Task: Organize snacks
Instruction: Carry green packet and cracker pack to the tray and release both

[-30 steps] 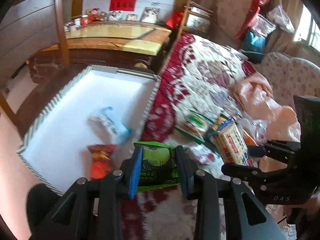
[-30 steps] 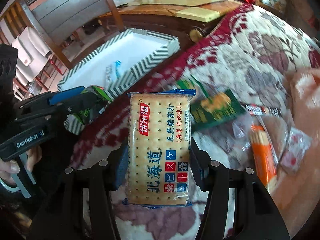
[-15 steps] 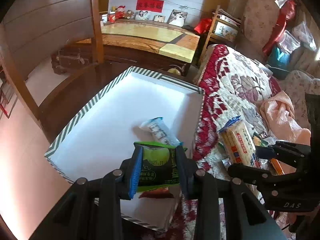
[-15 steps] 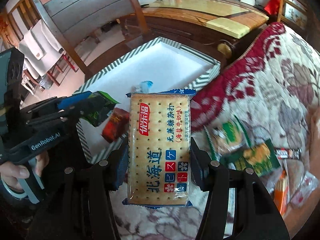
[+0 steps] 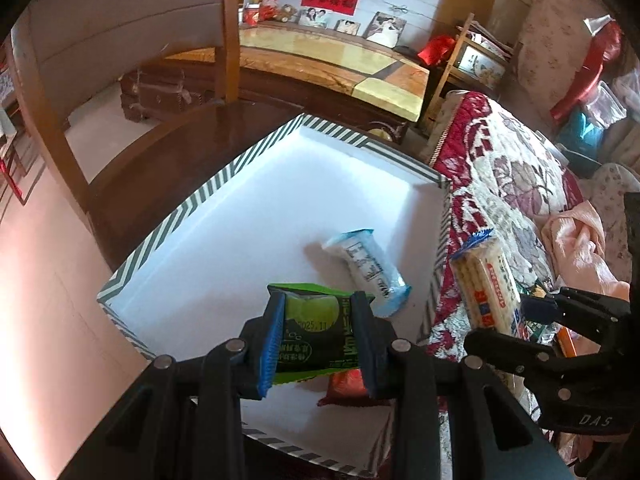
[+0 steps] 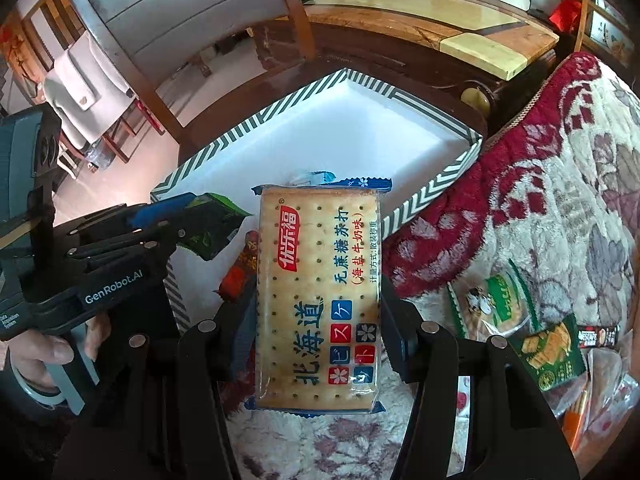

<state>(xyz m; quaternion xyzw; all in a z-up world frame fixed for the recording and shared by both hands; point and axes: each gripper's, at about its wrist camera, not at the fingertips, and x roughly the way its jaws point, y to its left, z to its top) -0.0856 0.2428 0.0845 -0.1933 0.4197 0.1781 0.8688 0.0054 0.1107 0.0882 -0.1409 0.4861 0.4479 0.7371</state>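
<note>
Behind everything stands a long wooden sideboard [image 5: 320,64] with framed photographs on top, and a wooden chair [image 5: 132,92] carries the striped-rim white tray [image 5: 188,216] on its seat. My left tongs [image 5: 318,336] are clenched on a green snack packet [image 5: 314,332], held above the near part of the tray. My right tongs [image 6: 318,344] grip a cracker pack [image 6: 318,292] by its long sides, label facing the right wrist camera, at the tray's near corner where it meets the bed.

Tray contents: one white and blue wrapped snack [image 5: 368,270] lies flat on the white floor, toward the right wall. One red packet [image 5: 348,388] lies nearer, largely hidden under my left tongs and the green packet; its print I cannot read. Most of the tray floor is bare.

Beside the tray, the bed wears a red and cream floral blanket [image 6: 540,200]. On it, at the right, lie a green and white biscuit packet [image 6: 500,304], a dark green cracker packet [image 6: 548,352], a small dark bar [image 6: 598,336] and an orange packet [image 6: 576,420], the last cut off by the lens edge. A peach cloth [image 5: 580,248] lies further along the bed. A person's hand [image 6: 48,356] shows on the left handle, partly hidden.
</note>
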